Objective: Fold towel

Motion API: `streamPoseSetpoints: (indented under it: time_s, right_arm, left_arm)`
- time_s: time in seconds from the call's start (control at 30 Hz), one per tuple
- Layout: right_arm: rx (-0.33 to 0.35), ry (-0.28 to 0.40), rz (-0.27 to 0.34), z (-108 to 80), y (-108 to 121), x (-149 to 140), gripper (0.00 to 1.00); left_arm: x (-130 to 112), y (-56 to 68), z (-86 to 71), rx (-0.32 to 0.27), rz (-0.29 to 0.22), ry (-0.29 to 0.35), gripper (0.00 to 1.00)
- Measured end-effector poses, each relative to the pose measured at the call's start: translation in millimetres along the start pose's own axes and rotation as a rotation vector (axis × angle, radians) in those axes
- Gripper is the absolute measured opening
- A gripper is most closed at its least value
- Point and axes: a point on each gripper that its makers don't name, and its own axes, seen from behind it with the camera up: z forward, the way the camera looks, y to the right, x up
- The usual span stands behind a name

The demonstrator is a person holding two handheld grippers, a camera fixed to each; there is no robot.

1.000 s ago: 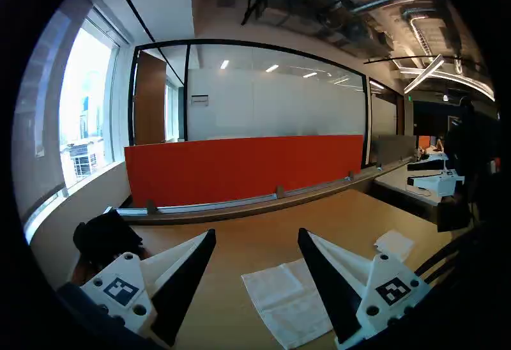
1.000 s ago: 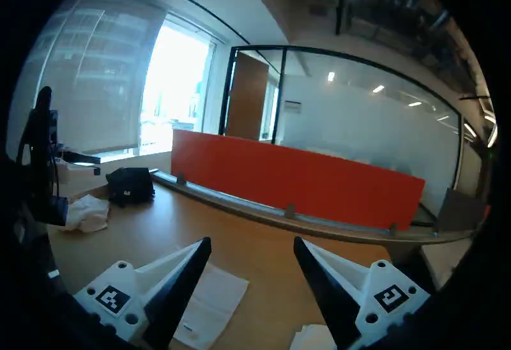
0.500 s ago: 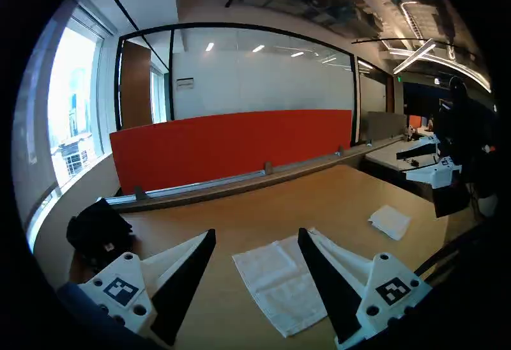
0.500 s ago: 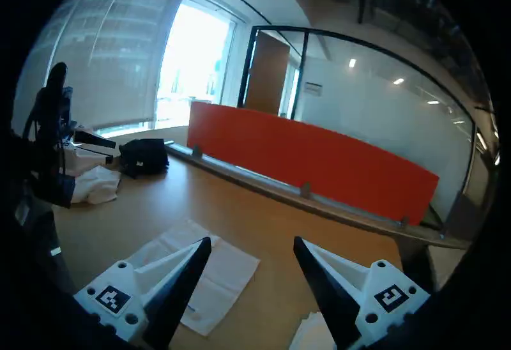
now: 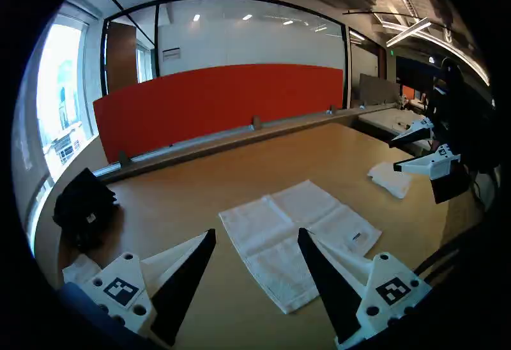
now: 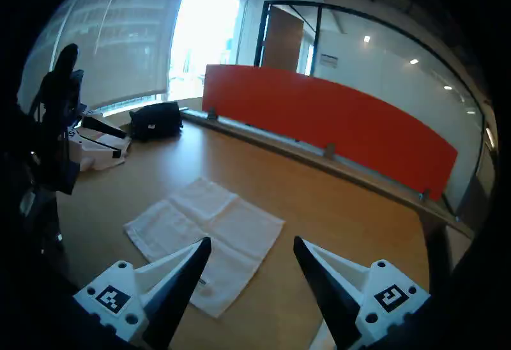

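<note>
While the towel (image 5: 297,235) lies flat on the table (image 5: 274,158), nothing's folded yet; left hand-held gripper (image 5: 255,231) and right hand-held gripper (image 6: 251,239) gape wide, empty.

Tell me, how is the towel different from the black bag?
The towel is white; the bag is black. The towel lies flat and spread open, while the bag sits up in a lumpy heap. The towel is in the middle of the table; the bag is off at one end. Both rest on the table.
</note>
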Motion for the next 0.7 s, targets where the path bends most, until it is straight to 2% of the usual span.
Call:
streamPoseSetpoints:
  time_s: [0.3,0.7]
  right_arm:
    - [0.052,-0.1,0.002,26.8,-22.5,-57.9,1.0]
    - [0.103,-0.229,-0.007,41.8,-45.6,-123.0,1.0]
  left_arm:
    - [-66.0,18.1,24.1,-0.05,0.028,-0.132,0.95]
    - [-138.9,40.5,39.3,-0.115,-0.002,-0.291,0.95]
